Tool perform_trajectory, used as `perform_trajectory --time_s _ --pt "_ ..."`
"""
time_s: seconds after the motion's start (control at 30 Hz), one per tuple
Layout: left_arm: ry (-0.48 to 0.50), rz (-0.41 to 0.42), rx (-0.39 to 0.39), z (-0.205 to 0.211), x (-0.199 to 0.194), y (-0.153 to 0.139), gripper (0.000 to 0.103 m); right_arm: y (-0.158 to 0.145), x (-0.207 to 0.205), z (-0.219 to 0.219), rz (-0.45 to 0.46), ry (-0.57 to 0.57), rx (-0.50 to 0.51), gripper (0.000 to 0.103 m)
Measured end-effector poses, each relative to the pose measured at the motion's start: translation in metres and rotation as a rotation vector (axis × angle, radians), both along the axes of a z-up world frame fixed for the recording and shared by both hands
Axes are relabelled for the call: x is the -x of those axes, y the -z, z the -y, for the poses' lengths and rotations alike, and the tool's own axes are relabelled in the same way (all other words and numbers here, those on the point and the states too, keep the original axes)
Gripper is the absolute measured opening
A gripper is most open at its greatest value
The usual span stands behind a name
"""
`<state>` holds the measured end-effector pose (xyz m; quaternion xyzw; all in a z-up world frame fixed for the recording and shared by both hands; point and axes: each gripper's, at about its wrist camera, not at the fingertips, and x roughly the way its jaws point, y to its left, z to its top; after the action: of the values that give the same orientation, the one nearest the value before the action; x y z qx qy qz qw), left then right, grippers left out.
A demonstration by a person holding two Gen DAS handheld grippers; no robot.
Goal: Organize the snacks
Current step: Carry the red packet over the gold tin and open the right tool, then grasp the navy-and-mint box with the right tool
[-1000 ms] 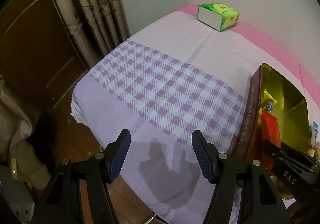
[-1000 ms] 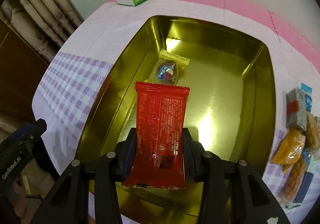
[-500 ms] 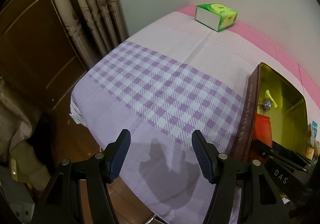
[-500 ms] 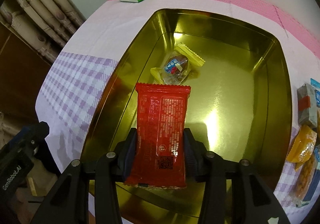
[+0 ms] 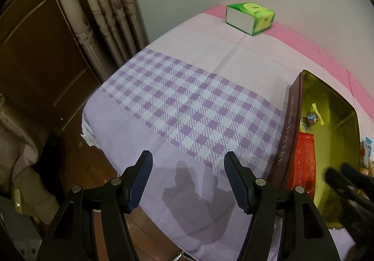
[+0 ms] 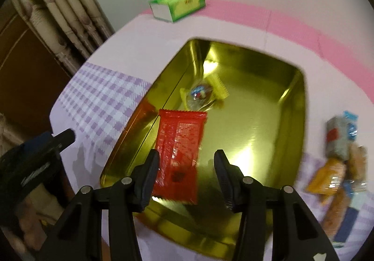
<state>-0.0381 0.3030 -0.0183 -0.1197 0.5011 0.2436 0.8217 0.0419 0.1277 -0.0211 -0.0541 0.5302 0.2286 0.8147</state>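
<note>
The desk under its lilac-and-pink checked cloth (image 5: 187, 107) carries a large gold-lined rectangular tin (image 6: 268, 107), with a green tissue box (image 6: 177, 5) at twelve o'clock. Loose wrapped snacks (image 6: 336, 165) lie on the cloth at three o'clock of the tin, not yet stowed. Inside it, along the nine o'clock wall, lies a red foil snack packet (image 6: 178, 151), and just beyond that a small yellow-ended candy wrapper (image 6: 202, 94). The right claw (image 6: 187, 173) gapes wide; the packet sits between its fingers, its edge against the left one. It could snag there and drag out if the claw lifts. The left claw (image 5: 188, 181) hangs spread and empty above the desk's near edge.
</note>
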Motion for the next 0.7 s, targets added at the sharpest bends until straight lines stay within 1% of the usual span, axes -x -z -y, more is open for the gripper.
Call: perform_trajectory --time_s 0.13,0.23,0.37,0.5,0.53,0.6,0.7 --pt "0.001 -0.001 -0.01 0.0 0.0 -0.001 0.064 -0.028 0.014 0.033 0.063 0.011 0.001 0.047" --pt "0.007 -0.002 -0.02 0.002 0.0 -0.001 0.064 -0.045 0.02 0.074 0.099 0.066 0.008 0.048" --pt "0.021 -0.006 -0.037 0.005 0.0 -0.003 0.064 -0.052 0.02 0.13 0.123 0.172 0.048 0.051" --pt "0.039 -0.006 -0.062 0.012 -0.001 -0.005 0.064 -0.043 0.015 0.19 0.111 0.289 0.108 0.053" --pt "0.048 -0.006 -0.073 0.014 -0.002 -0.006 0.064 -0.036 0.014 0.209 0.094 0.329 0.122 0.053" --pt "0.061 -0.005 -0.087 0.02 -0.002 -0.008 0.064 -0.023 0.013 0.234 0.064 0.381 0.136 0.053" --pt "0.091 0.001 -0.12 0.033 -0.004 -0.014 0.064 -0.002 0.013 0.26 0.016 0.428 0.145 0.053"
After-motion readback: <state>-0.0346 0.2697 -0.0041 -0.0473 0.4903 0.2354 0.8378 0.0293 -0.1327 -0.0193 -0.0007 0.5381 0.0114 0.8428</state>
